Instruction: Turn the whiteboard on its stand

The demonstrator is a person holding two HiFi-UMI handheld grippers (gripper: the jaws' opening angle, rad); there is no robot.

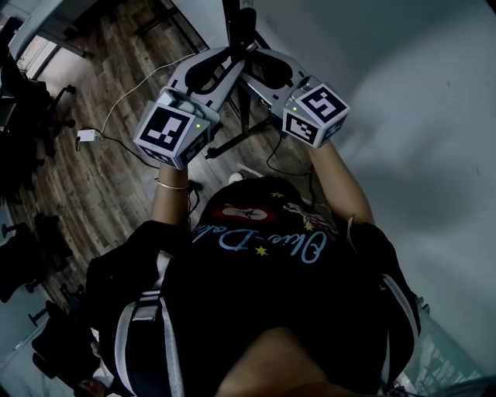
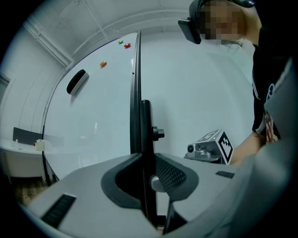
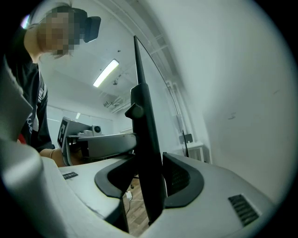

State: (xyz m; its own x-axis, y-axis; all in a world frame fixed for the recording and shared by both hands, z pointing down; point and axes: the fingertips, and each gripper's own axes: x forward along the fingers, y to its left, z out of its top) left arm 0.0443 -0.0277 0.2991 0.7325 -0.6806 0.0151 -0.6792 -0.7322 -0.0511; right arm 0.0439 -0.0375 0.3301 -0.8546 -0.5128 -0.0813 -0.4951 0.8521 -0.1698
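In the head view we see the left gripper [image 1: 221, 66] and right gripper [image 1: 260, 70] meeting on the upright black post [image 1: 236, 19], both equally near.

In the left gripper view, the textured pads clamp that smooth post. The glossy whiteboard [image 2: 93, 116] stretches away to its left.

In the right gripper view, the 2 jaws also pinch the post, with the board edge-on beyond.

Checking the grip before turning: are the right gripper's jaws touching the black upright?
Touching. The right gripper view shows the right gripper with its jaws pressed against both sides of the black upright.
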